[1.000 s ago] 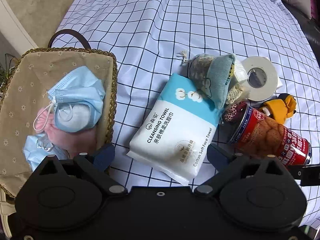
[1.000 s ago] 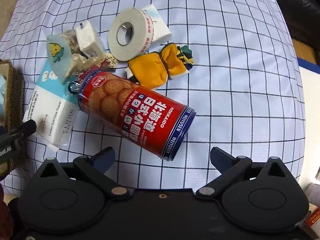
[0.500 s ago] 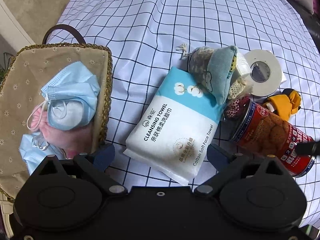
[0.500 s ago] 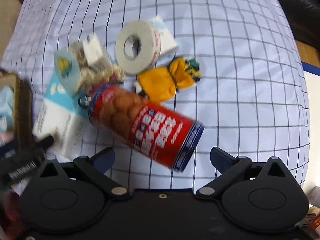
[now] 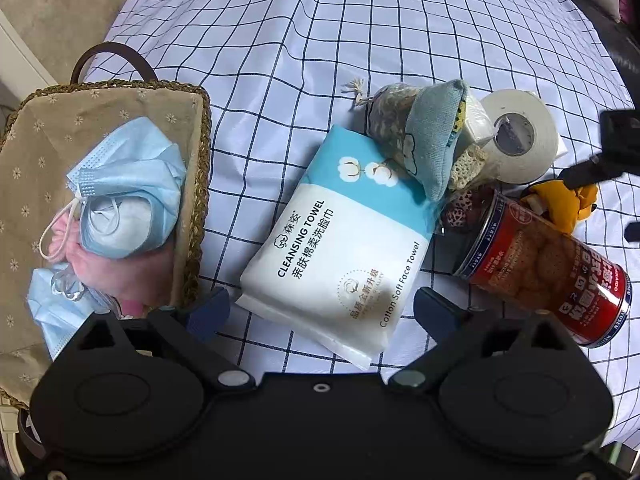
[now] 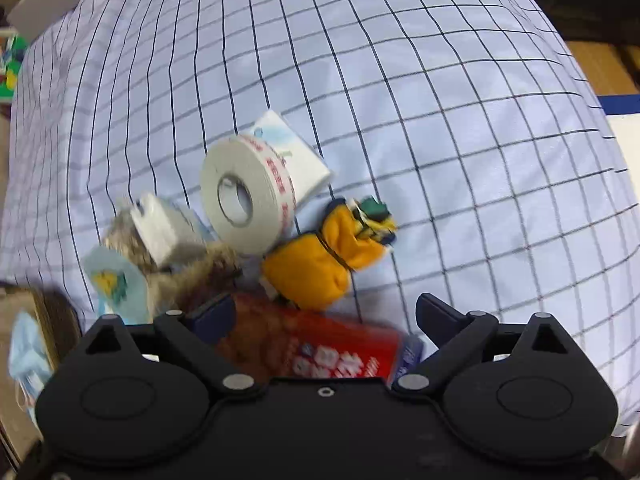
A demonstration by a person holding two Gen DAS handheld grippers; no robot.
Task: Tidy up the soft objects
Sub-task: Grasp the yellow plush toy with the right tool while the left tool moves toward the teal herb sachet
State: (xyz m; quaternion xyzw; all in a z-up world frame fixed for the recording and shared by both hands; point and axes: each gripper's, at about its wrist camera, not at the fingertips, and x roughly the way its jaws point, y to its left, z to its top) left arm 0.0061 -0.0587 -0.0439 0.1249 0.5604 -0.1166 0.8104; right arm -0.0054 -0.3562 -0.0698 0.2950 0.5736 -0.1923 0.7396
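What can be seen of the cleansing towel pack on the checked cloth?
The cleansing towel pack is a soft, pillow-like plastic packet, white with a light blue top band bearing cotton-flower drawings. Its print reads "CLEANSING TOWEL" and "Cotton Soft Face Towel", with Chinese text. It looks sealed and full, lying flat and diagonal on the checked cloth, between the basket and the red biscuit can. A blue fabric pouch rests on its blue end. The left gripper is open just in front of it, not touching.
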